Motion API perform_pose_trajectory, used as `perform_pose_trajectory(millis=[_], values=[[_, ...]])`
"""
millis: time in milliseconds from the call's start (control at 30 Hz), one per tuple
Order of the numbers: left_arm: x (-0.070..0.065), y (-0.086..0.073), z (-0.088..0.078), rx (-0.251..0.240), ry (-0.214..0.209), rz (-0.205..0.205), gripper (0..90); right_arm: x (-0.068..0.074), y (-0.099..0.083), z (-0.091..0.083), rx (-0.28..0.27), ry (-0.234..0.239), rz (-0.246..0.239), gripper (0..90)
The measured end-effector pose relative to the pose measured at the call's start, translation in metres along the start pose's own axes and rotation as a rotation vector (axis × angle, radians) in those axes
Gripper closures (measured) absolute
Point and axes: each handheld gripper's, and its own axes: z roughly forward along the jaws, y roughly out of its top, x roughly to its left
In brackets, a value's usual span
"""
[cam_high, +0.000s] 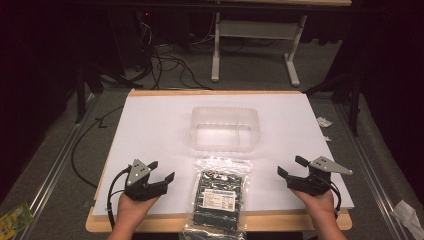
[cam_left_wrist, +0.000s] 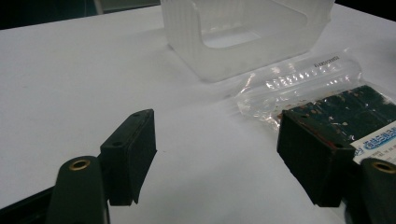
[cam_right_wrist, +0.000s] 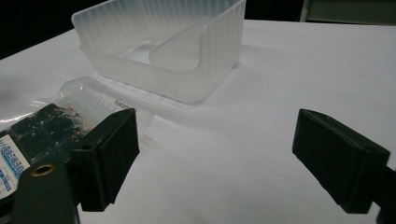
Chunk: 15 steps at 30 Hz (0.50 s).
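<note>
A clear plastic bag (cam_high: 218, 197) of dark green parts with a white and blue label lies flat at the table's near edge, between the two hands. Behind it stands an empty translucent plastic bin (cam_high: 225, 127). My left gripper (cam_high: 162, 171) rests open on the white sheet, left of the bag. My right gripper (cam_high: 291, 167) rests open to the bag's right. The left gripper view has the bag (cam_left_wrist: 327, 98) beside its right jaw and the bin (cam_left_wrist: 243, 35) beyond. In the right gripper view the bag (cam_right_wrist: 51, 123) lies behind the left jaw, the bin (cam_right_wrist: 163, 51) ahead.
A white sheet (cam_high: 150, 130) covers the wooden tabletop (cam_high: 165, 222). Cables (cam_high: 165, 62) and a white table frame (cam_high: 255, 37) stand on the floor beyond. Scraps of paper (cam_high: 407, 215) lie on the floor at the right.
</note>
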Motion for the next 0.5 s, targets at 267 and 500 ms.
perform_pose_trajectory(millis=[267, 500], values=[[0.0003, -0.0002, 0.0007, 0.004, 0.001, -0.005, 28.9, -0.0022, -0.0006, -0.0002, 0.0, 0.014, 0.016, 14.8], [-0.0015, -0.0009, 0.0016, 0.013, -0.006, -0.013, 29.6, -0.0015, -0.0008, 0.0009, 0.005, 0.023, 0.017, 14.9]])
